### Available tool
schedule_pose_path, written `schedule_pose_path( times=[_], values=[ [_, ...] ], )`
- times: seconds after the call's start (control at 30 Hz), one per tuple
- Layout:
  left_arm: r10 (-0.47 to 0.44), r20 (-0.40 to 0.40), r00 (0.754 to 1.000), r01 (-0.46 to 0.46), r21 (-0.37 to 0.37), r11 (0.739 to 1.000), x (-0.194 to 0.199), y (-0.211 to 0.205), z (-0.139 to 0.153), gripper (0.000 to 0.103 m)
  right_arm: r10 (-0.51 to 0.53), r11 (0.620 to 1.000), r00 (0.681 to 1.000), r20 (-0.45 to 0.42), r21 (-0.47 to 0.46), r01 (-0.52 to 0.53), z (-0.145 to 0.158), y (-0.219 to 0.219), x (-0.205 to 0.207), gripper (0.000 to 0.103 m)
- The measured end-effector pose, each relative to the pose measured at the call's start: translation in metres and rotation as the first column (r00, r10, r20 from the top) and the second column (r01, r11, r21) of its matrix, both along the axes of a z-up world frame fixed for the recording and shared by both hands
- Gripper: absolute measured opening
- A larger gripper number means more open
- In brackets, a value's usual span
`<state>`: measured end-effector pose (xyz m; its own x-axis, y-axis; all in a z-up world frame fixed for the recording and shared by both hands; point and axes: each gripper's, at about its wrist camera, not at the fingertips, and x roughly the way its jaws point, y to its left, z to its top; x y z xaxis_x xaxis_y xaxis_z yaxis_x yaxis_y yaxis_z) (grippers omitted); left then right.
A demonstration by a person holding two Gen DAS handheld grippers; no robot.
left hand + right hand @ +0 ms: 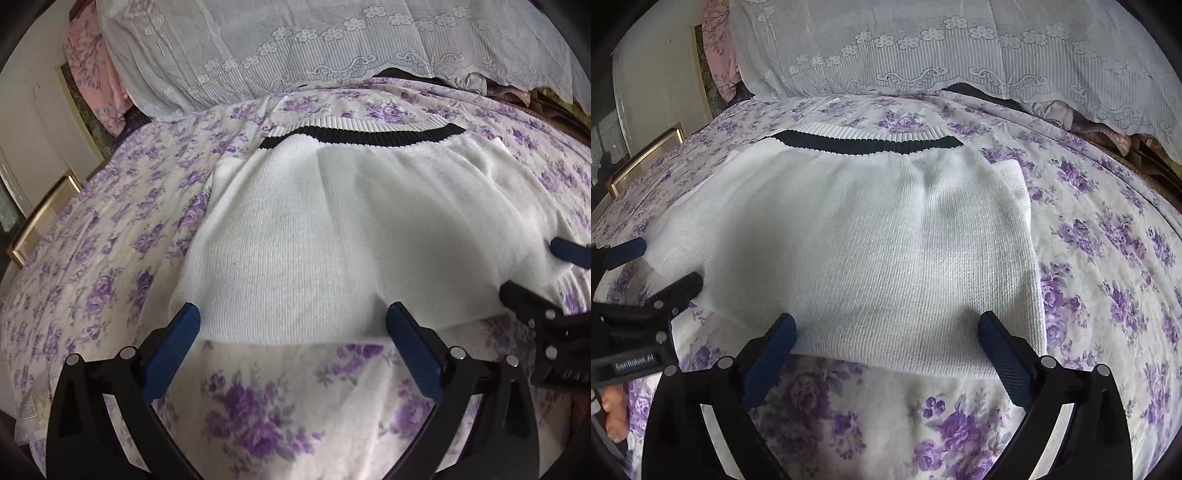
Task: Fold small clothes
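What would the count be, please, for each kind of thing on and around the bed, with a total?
White knit sweater: 1
Floral bedsheet: 1
Lace cover: 1
Hand-held gripper: 2, left and right, both open
Total: 5

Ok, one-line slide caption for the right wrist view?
Open right gripper poised at near hem of white knit sweater on floral bedsheet.

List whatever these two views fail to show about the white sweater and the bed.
- Sweater sleeves: neither view shows them, apparently folded beneath the body.
- Sweater's front: face-down or tucked under, both views.
- Dark item at the bed's far edge: mostly covered by the lace cloth.
- Right gripper: cut off by the left view's edge.
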<state>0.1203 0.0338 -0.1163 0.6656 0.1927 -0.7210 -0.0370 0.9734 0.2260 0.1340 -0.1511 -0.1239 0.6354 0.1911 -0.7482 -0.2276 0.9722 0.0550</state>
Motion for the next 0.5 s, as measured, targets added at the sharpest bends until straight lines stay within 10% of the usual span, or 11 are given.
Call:
schedule_pose_path(
  times=[0.5],
  values=[
    [0.064,0.082,0.995,-0.064,-0.005,0.998,0.041,0.021,0.020,0.098,-0.056,0.998,0.986,0.160,0.038,0.050,0.038,0.009,0.038,0.099]
  ],
)
